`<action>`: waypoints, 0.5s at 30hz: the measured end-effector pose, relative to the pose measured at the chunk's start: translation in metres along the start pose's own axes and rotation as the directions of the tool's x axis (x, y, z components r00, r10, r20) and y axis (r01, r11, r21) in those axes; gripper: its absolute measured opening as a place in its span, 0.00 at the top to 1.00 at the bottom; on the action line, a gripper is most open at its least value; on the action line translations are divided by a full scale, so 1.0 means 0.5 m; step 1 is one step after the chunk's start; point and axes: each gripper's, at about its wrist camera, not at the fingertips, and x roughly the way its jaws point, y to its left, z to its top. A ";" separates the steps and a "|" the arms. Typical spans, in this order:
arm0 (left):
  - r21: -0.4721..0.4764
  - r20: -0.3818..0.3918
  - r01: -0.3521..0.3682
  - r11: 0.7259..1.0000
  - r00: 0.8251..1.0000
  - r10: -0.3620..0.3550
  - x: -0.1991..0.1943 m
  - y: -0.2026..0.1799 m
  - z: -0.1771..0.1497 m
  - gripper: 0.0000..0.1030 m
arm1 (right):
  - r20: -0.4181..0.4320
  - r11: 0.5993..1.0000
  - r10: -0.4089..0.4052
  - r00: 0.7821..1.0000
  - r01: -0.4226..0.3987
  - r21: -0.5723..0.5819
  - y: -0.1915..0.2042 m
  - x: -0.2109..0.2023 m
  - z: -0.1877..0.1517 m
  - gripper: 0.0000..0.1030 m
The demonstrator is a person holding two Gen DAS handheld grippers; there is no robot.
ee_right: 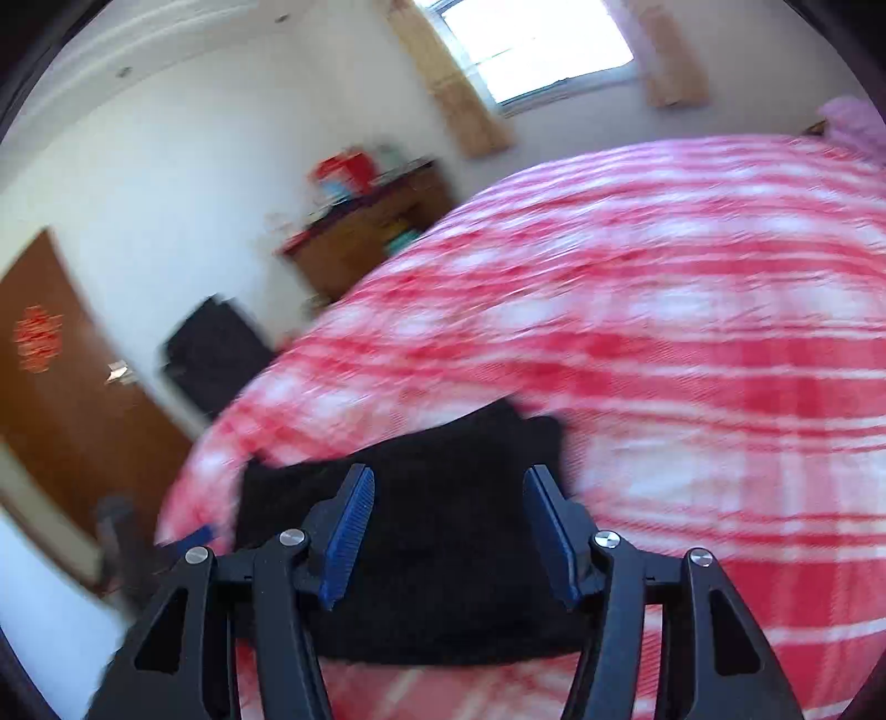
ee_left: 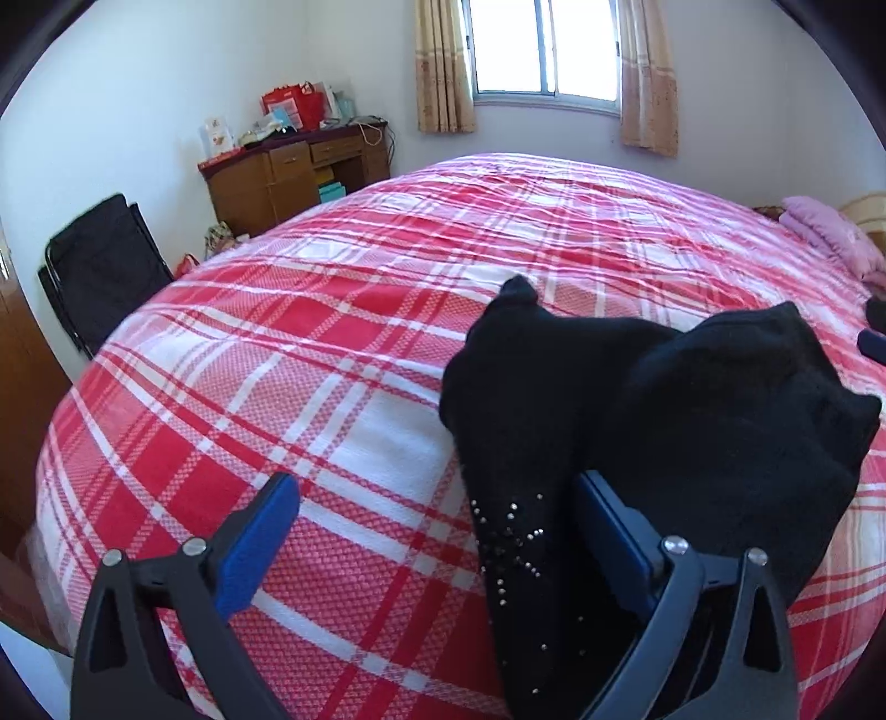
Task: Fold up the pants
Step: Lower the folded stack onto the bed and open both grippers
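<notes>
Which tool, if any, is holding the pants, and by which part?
Neither. The left tool and the right tool both stand open, with the black pants lying on the bed between and beside their fingers, ungripped.

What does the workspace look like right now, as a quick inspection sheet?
Surface: bed with red-and-white plaid cover, wrinkled.
Job's things: black pants bunched up on the cover, studded part near the camera.
Clutter: pink cloth at the bed's far corner.
Grippers: left gripper open, pants over one finger; right gripper open above the pants, view blurred.
Cables: nothing seen.
Surroundings: cluttered wooden desk, black chair, curtained window, door.
</notes>
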 end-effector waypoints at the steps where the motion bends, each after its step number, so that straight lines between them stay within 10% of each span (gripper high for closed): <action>1: 0.007 0.001 -0.004 1.000 1.000 0.004 0.000 -0.002 0.001 0.02 | -0.061 0.997 0.073 0.995 -0.073 -0.002 0.012 0.017 -0.013 0.43; 4: -0.001 -0.009 0.002 1.000 1.000 -0.002 0.001 0.006 -0.001 0.00 | -0.138 1.000 -0.015 0.990 0.014 -0.009 0.002 0.060 -0.051 0.43; 9: -0.004 -0.009 0.018 1.000 1.000 -0.018 0.001 0.009 0.000 0.00 | -0.063 0.989 0.056 0.996 -0.046 0.140 -0.073 0.030 -0.056 0.45; 15: 0.007 -0.018 -0.006 1.000 1.000 0.006 -0.014 0.006 -0.005 0.00 | -0.014 0.949 -0.198 0.980 0.195 0.249 -0.147 -0.039 -0.069 0.43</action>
